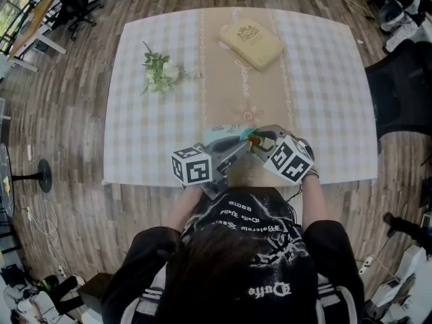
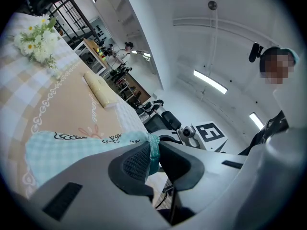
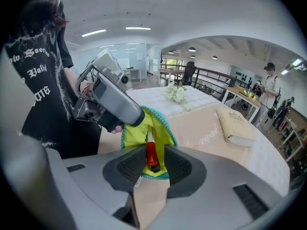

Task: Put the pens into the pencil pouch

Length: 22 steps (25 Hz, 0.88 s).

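Observation:
A light-blue checked pencil pouch (image 1: pixel 217 133) with a teal rim and a yellow lining (image 3: pixel 136 133) is held up at the near edge of the table. My left gripper (image 2: pixel 154 157) is shut on the pouch's teal rim and holds its mouth open; in the right gripper view it (image 3: pixel 115 104) comes in from the left. A red pen (image 3: pixel 151 155) stands tip-down in the pouch's mouth, between the pads of my right gripper (image 3: pixel 152 166). Those pads stand a little wider than the pen and do not press on it. In the head view both grippers (image 1: pixel 255 142) meet over the pouch.
The table (image 1: pixel 324 79) has a checked cloth with a beige runner. A cream book (image 1: pixel 251 43) lies at the far middle and a small bunch of white flowers (image 1: pixel 159 71) at the far left. A black office chair (image 1: pixel 401 86) stands to the right.

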Motion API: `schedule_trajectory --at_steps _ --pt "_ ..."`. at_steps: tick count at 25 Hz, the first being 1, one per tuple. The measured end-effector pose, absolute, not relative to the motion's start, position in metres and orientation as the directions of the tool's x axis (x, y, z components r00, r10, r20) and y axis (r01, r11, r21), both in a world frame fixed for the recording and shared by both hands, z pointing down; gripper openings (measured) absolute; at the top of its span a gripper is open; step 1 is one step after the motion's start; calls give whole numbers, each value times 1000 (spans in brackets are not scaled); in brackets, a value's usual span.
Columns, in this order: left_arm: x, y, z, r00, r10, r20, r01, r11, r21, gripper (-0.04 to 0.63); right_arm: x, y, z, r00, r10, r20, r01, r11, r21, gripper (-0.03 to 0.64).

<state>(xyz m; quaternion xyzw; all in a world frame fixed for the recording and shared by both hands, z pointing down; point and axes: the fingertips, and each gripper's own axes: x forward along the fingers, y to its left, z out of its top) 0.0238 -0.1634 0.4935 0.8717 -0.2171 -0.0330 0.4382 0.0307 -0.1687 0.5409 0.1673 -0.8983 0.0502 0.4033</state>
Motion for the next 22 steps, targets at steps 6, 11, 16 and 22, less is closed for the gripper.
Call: schedule_trajectory --at_steps 6,11,16,22 --pt "24 -167 493 901 -412 133 -351 -518 780 67 38 -174 536 -624 -302 721 -383 922 55 165" --pt "24 -166 494 898 -418 139 -361 -515 777 67 47 -170 532 -641 -325 695 -432 901 23 188" --pt "15 -161 494 897 -414 155 -373 -522 767 67 53 -163 525 -640 -387 663 -518 855 0 189" --pt "33 -168 509 884 -416 213 -415 -489 768 67 94 -159 528 -608 -531 590 -685 726 -53 181"
